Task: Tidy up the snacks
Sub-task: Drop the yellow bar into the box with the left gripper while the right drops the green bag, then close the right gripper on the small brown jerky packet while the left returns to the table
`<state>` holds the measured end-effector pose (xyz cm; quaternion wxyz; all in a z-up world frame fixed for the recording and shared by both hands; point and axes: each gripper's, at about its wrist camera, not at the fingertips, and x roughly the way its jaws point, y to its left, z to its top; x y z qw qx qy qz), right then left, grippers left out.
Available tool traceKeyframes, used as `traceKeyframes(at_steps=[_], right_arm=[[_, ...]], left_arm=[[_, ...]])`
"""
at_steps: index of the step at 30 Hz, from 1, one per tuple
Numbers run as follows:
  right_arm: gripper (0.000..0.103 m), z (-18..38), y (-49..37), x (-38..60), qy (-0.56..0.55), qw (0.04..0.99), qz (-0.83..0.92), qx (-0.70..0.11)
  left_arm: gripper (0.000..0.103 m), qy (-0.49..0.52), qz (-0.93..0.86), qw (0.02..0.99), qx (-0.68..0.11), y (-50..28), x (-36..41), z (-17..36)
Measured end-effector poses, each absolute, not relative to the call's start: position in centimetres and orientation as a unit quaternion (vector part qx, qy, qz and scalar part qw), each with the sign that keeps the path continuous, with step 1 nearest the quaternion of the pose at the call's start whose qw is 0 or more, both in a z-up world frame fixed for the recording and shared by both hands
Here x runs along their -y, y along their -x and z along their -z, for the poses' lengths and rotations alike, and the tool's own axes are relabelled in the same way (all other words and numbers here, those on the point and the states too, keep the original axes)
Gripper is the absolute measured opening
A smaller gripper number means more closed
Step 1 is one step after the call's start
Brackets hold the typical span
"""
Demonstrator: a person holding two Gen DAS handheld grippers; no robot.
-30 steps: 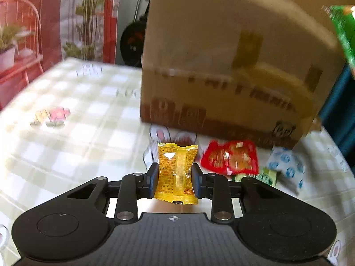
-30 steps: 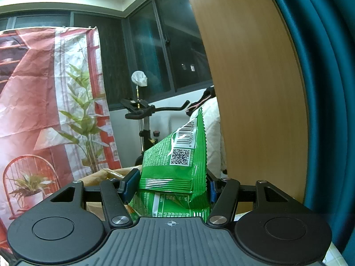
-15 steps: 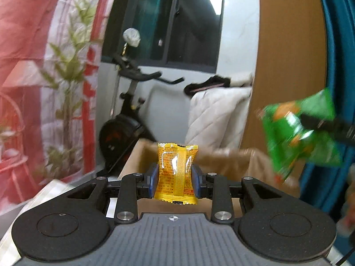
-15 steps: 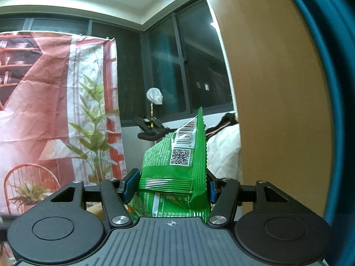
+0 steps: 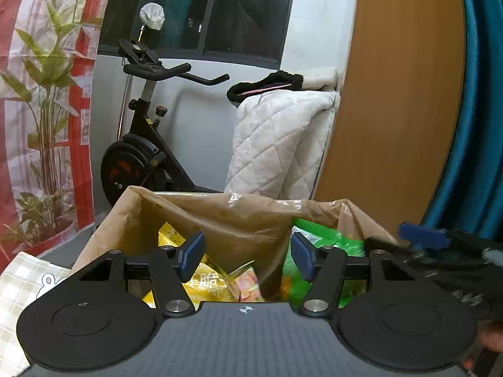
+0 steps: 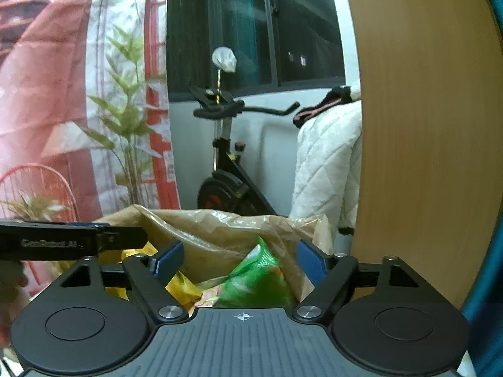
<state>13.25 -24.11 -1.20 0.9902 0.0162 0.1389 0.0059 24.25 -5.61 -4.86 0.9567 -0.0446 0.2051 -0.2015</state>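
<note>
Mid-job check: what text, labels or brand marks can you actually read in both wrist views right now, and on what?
"脆": yellow snack packet in the cardboard box; neighbouring characters hidden.
Raised lettering on the left hand-held gripper body: too blurred to read.
Green snack bag: print motion-blurred, unreadable.

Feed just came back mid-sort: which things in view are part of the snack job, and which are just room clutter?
Job:
- cardboard box
- green snack bag inside it
- yellow snack packets inside it
- left tool, open
- right tool, open

Lying about:
- exercise bike
- white quilt
- plant-print backdrop
- teal curtain
</note>
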Motion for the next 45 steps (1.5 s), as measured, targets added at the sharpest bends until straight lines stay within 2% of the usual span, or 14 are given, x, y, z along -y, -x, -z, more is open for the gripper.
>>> traceKeyframes(at_steps=[7,13,21,26,36,45], right_arm=[[0.051,0.8,-8.8,30.6,-0.015,0.995,0.017,-0.096],[0.032,4.2,-8.6,36.9,-0.065,0.985,0.066,-0.142],[0.028,13.6,-12.4,37.8,-0.087,0.962,0.039,-0.257],[0.028,17.6,-15.2,37.0,-0.117,0.947,0.029,-0.297],[0.032,20.7,-18.4,37.3,-0.165,0.924,0.057,-0.341],[0.025,20.7,-18.7,36.2,-0.126,0.924,0.068,-0.356]], left_arm=[[0.062,0.064,0.16,0.966,-0.195,-22.0,1.9,4.4],[0.062,0.095,0.107,0.974,-0.176,-19.5,-1.0,3.9],[0.062,0.103,0.045,0.976,-0.184,-17.1,-1.9,6.0],[0.062,0.097,0.034,0.975,-0.199,-16.7,-2.1,7.1],[0.061,0.09,0.02,0.97,-0.226,-17.1,-2.8,8.6],[0.061,0.074,0.022,0.962,-0.261,-17.7,-2.8,10.8]])
